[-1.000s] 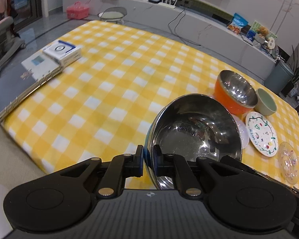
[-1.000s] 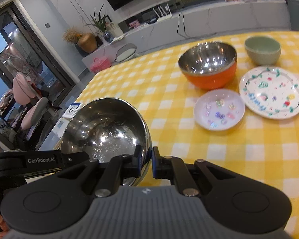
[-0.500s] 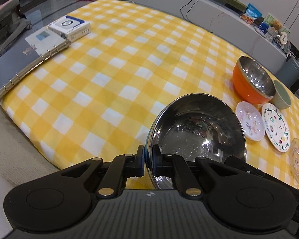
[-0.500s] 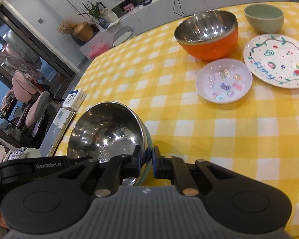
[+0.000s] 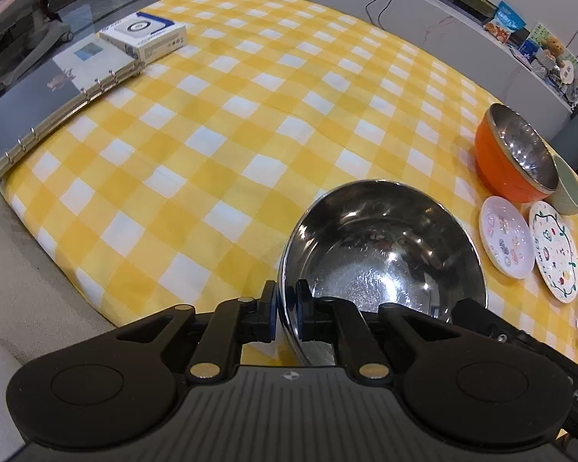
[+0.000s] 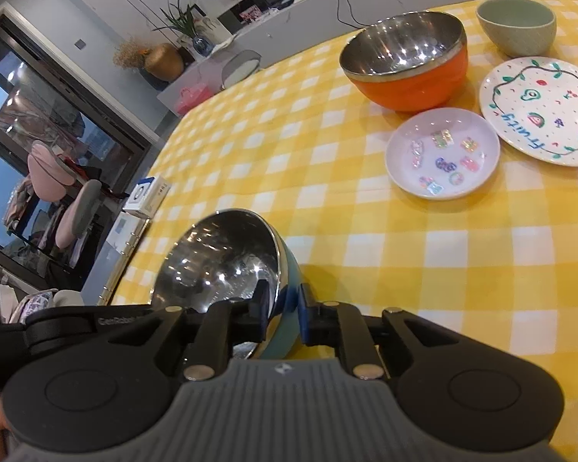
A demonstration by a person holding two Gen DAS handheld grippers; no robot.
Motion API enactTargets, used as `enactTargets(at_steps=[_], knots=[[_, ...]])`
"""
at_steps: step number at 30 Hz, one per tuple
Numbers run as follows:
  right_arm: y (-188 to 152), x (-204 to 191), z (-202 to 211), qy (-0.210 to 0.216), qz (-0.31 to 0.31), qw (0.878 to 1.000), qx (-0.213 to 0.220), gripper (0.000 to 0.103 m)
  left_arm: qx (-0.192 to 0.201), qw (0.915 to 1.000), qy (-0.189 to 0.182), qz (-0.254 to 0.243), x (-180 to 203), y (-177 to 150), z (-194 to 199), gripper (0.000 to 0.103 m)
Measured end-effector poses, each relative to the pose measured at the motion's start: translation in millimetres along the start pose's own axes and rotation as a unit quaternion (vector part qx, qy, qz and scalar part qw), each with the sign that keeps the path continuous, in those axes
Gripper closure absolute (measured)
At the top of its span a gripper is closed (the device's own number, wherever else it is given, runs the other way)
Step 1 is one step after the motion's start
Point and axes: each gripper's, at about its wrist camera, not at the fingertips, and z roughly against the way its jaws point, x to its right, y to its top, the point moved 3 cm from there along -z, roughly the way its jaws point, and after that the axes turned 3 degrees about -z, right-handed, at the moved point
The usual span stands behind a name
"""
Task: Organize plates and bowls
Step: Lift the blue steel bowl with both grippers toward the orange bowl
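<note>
A steel-lined blue bowl (image 5: pixel 381 254) is gripped at once by both tools near the front edge of the table, over the yellow checked tablecloth (image 5: pixel 219 123). Its rim is pinched by the left gripper (image 5: pixel 286 310), one finger (image 5: pixel 269 308) set outside the wall and the other inside. In the right wrist view the same bowl (image 6: pixel 227 258) is seen tilted, and its rim is clamped by the right gripper (image 6: pixel 283 310), with a narrow gap kept between the fingers by the bowl's wall. Farther along the table an orange bowl (image 6: pixel 408 61) with a steel lining is placed, a pale green bowl (image 6: pixel 516 27) just beside it. A small lilac plate (image 6: pixel 443 154) and a white plate painted with fruit (image 6: pixel 539 115) are laid near them.
</note>
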Motion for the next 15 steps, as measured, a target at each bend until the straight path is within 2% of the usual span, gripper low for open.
enactTargets(at_steps=[3,5,7,8,15], knots=[[0,-4,0,-0.008,0.02,1.0,0.008,0.086,0.0,1.0,-0.001,0.001,1,0,-1,0.092],[0,-7,1,-0.012,0.03,0.999,0.013,0.086,0.004,1.0,-0.003,0.001,2,0,1,0.083],[1,-9,3,-0.013,0.038,0.999,0.02,0.073,0.011,0.9999,-0.003,0.002,2,1,4,0.076],[2,-10,4,-0.014,0.041,0.999,0.026,0.069,0.014,0.9999,-0.002,0.002,3,2,6,0.074],[9,-15,18,-0.031,0.06,0.996,0.055,0.057,0.056,0.9982,0.004,-0.022,13,8,29,0.064]])
